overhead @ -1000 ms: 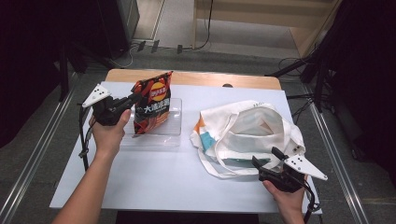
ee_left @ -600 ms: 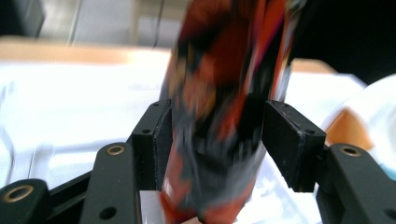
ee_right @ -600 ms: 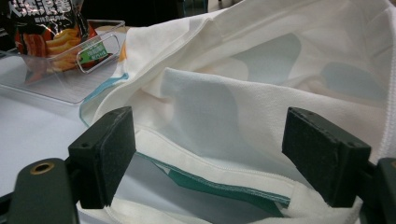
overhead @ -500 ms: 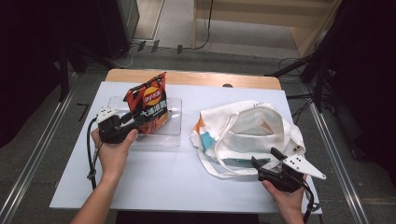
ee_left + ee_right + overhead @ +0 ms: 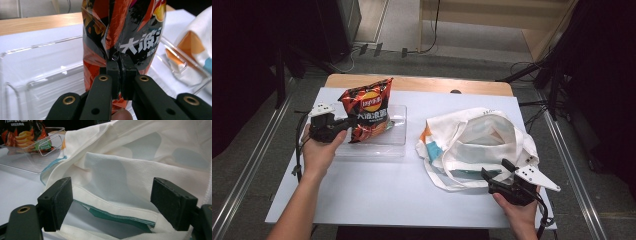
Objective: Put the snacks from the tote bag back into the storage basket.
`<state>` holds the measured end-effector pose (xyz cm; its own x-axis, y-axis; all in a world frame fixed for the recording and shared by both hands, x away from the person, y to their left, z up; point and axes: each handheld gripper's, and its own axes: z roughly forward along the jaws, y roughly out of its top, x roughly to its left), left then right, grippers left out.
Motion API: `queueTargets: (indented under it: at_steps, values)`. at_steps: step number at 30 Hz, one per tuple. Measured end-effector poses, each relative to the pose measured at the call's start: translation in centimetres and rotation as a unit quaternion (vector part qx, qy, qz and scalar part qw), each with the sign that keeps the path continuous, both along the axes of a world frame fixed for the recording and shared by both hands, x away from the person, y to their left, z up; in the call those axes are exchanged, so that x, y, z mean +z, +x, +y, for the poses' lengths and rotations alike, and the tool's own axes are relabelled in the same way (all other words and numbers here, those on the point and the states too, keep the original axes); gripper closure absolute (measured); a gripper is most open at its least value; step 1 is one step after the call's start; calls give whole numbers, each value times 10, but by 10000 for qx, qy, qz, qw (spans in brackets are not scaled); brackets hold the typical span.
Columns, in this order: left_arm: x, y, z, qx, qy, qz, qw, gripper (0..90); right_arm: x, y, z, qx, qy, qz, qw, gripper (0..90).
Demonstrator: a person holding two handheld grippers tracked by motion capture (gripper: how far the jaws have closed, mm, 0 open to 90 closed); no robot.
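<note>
Left gripper (image 5: 119, 65) is clamped on the chip bag (image 5: 368, 107), upright in the clear tray (image 5: 398, 131). Right gripper (image 5: 113, 202) gapes at the tote bag (image 5: 492, 137) rim. Transfer pending.

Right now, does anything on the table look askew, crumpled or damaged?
The chip bag is creased and puckered where the left gripper pinches it, standing tilted in the clear tray. The tote bag lies rumpled with its mouth gaping, the open right gripper at its rim. No spill or tear visible.
</note>
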<state>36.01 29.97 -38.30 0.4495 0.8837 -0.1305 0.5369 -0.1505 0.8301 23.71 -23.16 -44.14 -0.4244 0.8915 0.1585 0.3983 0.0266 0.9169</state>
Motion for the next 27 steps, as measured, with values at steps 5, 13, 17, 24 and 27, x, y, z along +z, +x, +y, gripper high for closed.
queueTargets:
  at_steps: [5,13,17,24,27]
  values:
    - [-7,5,22,1160,-530,192,9916,584,0,0,2,1,-5,23,10000,188]
    - [-14,5,8,1320,-320,130,9906,783,-2,0,4,5,-11,62,10000,190]
    - [-15,10,6,1416,-388,119,9891,826,-1,0,4,-9,-38,31,10000,190]
    - [-17,4,10,1719,-351,-210,9843,522,-1,0,-1,-55,28,-8,10000,191]
    - [-17,-5,8,1593,-328,-339,9861,369,0,-1,-1,-59,35,-18,10000,191]
